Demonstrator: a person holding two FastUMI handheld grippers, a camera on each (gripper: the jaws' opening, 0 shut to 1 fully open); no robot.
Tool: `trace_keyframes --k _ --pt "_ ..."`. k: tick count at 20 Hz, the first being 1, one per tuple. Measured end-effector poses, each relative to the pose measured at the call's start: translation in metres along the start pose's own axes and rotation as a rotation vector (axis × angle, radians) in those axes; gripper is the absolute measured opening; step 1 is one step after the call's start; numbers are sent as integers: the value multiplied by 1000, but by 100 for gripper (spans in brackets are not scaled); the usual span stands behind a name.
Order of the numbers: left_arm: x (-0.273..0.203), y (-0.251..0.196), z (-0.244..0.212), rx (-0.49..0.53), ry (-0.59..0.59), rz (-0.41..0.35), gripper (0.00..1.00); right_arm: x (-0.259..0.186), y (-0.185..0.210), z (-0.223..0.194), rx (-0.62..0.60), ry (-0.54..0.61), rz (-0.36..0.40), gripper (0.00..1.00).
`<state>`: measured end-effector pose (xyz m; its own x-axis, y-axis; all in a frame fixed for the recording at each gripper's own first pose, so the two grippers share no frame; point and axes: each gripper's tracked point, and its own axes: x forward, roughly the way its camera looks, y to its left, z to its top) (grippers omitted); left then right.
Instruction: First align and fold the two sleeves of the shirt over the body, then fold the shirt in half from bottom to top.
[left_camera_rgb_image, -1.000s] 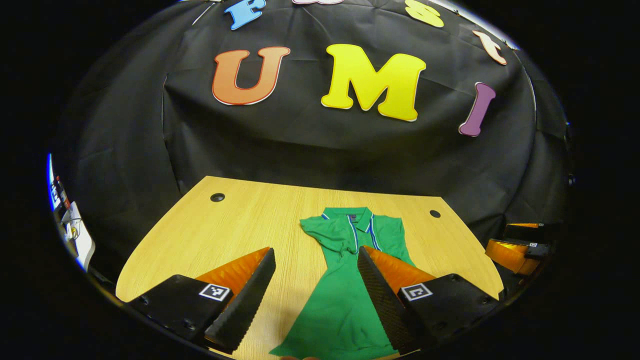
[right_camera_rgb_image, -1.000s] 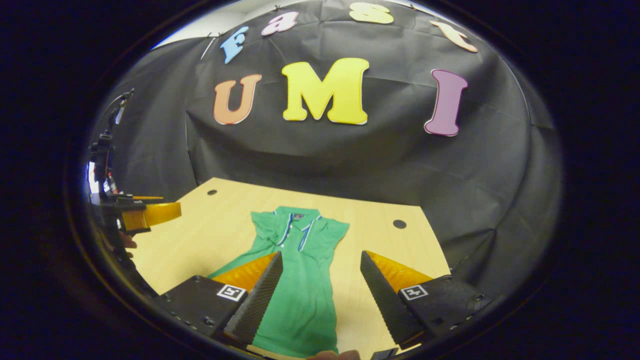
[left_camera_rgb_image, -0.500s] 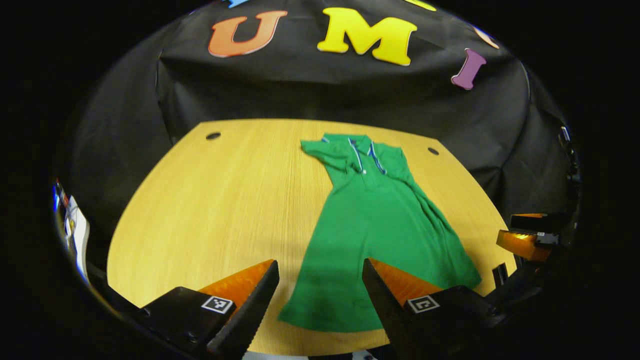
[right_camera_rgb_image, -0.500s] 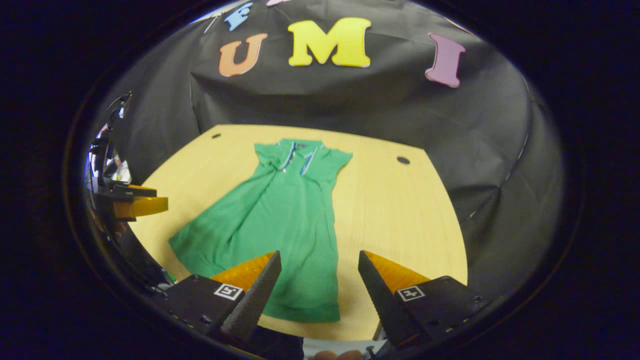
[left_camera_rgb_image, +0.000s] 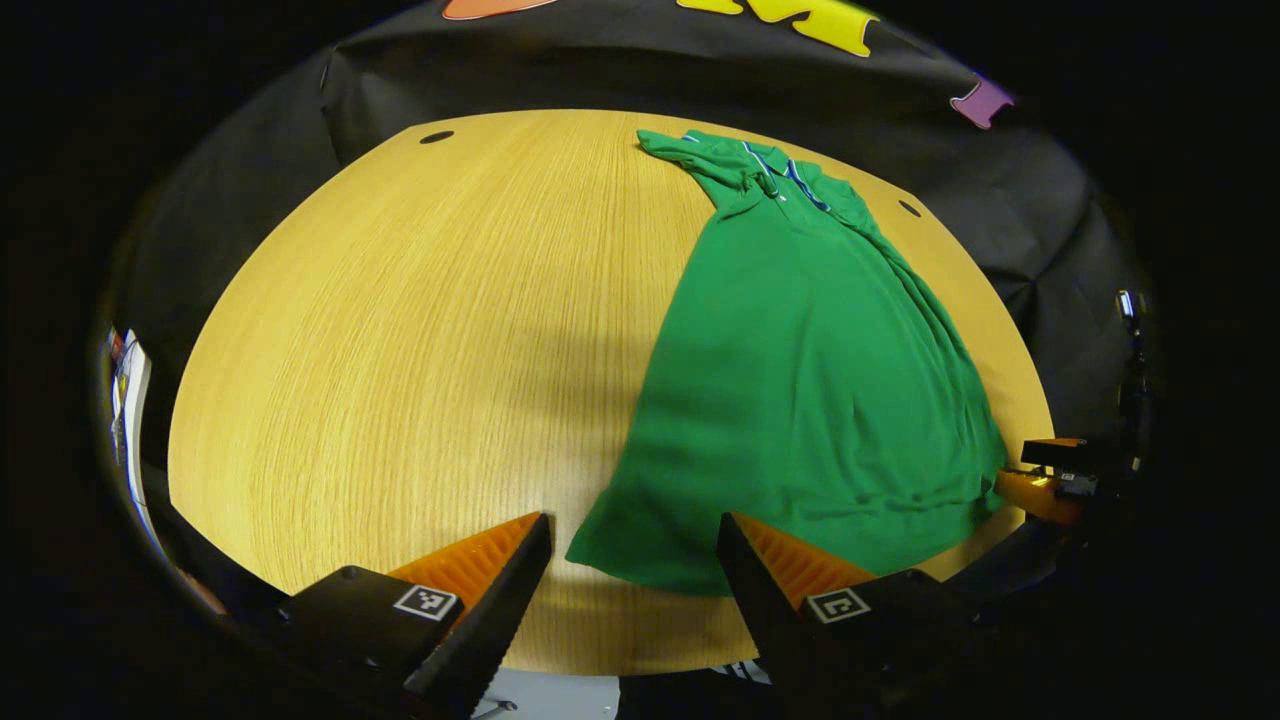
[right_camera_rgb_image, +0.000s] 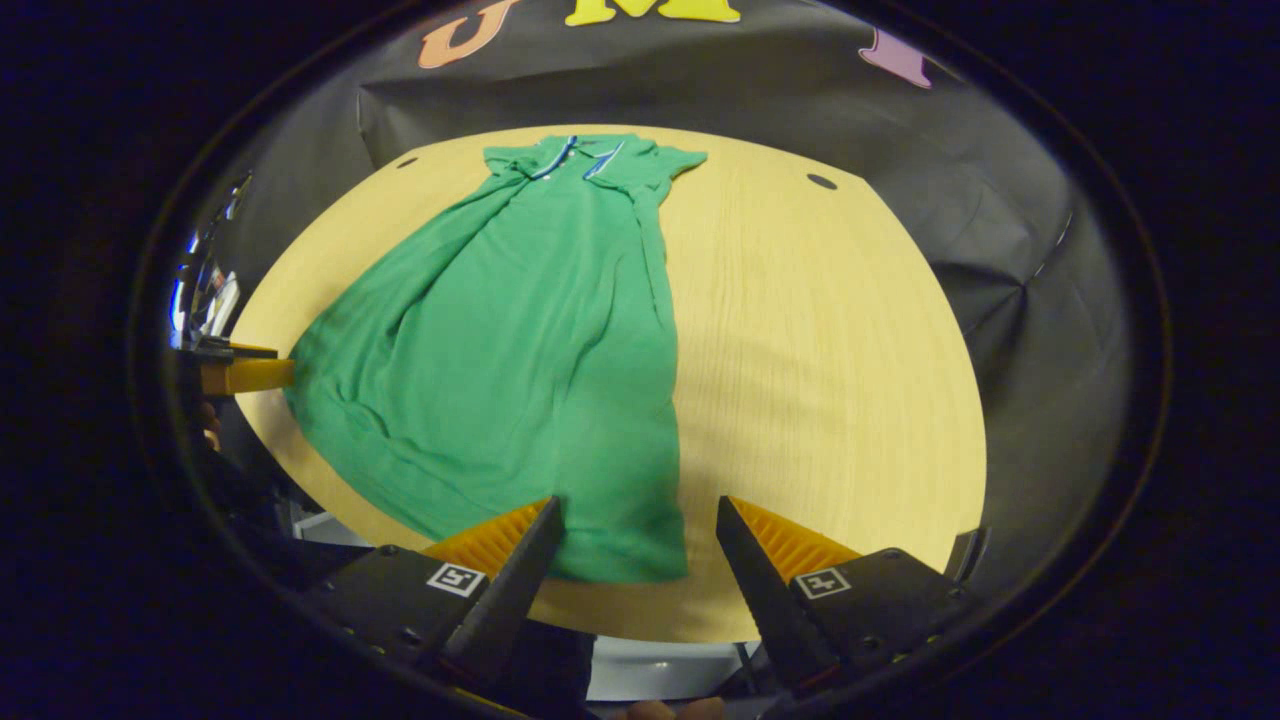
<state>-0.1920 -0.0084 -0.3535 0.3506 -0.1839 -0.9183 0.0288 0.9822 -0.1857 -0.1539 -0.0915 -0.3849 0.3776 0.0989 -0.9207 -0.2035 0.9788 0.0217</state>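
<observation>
Shirt (left_camera_rgb_image: 810, 370) nearer both tongs now

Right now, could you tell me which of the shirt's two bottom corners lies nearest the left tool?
The hem corner between the left tool's open fingers, on the shirt's side toward bare table. The other corner lies beside the right tool.

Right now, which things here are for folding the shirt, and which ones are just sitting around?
For the job:
green polo shirt, lying flat
left tongs, open at one bottom corner
right tongs, open at the other bottom corner

Just there:
wooden table under the shirt
two round holes in the table near the far edge
</observation>
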Motion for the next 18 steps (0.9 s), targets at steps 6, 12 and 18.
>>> trace_keyframes --k 6,12,18 --pt "3 -7 -7 65 23 8 100 6 12 -13 -5 53 39 94" --pt "3 -22 -16 -3 71 -49 69 8 19 -10 57 73 65 44" --pt "-2 -27 -16 -27 71 -105 7 7 21 -8 87 95 83 0"
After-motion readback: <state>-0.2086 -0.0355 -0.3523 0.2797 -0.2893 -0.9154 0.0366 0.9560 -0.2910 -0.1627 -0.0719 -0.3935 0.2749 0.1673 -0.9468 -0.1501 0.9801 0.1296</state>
